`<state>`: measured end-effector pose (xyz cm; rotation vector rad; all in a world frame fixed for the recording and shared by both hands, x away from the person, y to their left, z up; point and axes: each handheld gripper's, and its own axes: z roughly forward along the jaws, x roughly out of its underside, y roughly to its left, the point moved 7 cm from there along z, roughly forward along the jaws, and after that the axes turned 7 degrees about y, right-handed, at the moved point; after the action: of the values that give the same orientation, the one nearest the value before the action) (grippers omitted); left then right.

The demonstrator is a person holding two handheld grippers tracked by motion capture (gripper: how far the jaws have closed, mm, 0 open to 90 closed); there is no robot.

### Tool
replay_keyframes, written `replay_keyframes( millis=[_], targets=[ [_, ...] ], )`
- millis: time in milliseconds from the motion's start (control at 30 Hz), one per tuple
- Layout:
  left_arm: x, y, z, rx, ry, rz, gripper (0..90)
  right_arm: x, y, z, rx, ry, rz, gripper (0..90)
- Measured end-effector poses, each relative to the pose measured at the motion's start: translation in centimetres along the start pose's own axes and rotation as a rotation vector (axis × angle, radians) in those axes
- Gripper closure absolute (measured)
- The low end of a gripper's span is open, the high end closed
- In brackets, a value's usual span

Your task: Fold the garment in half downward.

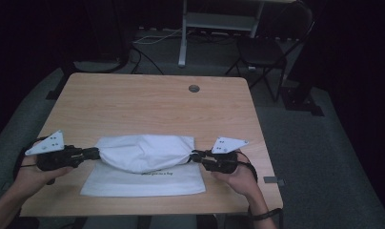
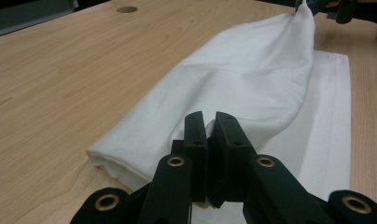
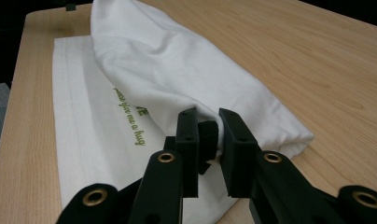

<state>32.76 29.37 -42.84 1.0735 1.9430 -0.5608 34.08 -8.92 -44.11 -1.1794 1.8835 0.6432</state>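
Both grippers (image 1: 96, 153) (image 1: 196, 156) pinch soft, creased white cloth (image 1: 143, 152) on smooth wooden table (image 1: 133, 105).

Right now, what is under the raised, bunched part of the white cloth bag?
Under the raised fold of the white cloth bag lies its own flat lower layer, with small green lettering partly tucked beneath. Both the left gripper and the right gripper pinch the fold's ends. The wooden table beneath stays covered.

Both forearms enter at six o'clock. The left hand (image 1: 31, 174) holds the black two-jaw left gripper (image 1: 96, 152) level, pointing three o'clock, jaws clamped; the black right gripper (image 1: 194, 156) mirrors it toward nine o'clock, also pinched closed.
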Motion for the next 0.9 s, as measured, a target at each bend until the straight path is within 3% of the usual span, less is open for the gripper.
replay_keyframes(
  millis=[900],
  targets=[
    [0.01, -0.47, -0.40, 0.000, -0.008, 0.010, 83.9, 0.11, 0.67, -0.27, -0.004, -0.002, -0.008, 78.9]
  ],
)
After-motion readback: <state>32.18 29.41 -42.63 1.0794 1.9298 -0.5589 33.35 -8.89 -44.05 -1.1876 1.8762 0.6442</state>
